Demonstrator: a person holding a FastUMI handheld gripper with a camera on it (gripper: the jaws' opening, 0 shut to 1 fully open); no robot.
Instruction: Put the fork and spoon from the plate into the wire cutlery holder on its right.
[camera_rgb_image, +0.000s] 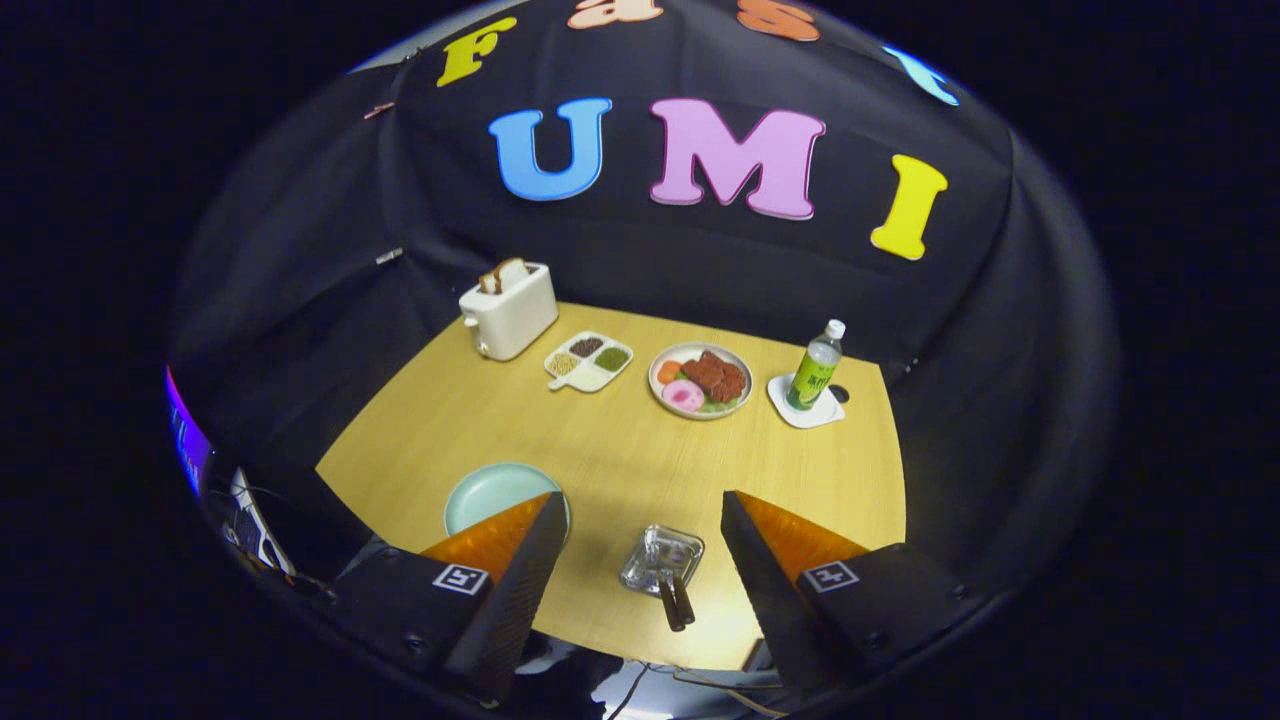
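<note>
Gripper: the two-finger gripper (635, 560) hangs above the near edge of the light wooden table (640, 450), its black, orange-topped fingers (520, 570) spread wide apart and holding nothing.
Holder: the small silvery wire cutlery holder (662, 558) sits between the fingers, below them on the table.
Cutlery: two dark handles (677, 602) jut from the holder toward the camera; which is fork and which is spoon cannot be told.
Plate: the round pale-green plate (495, 495) lies just left of the holder, partly behind the left finger; the part in view looks bare.
Progress: judging by this, both pieces already appear to be in the holder.
Risk: the handles lean out low, so a dropping finger could catch them and tip the light holder.
Far side: white toaster with bread (508, 308), white divided dish (588, 360), plate of food (700, 380), green bottle (815, 370) on a white coaster (805, 405).
</note>
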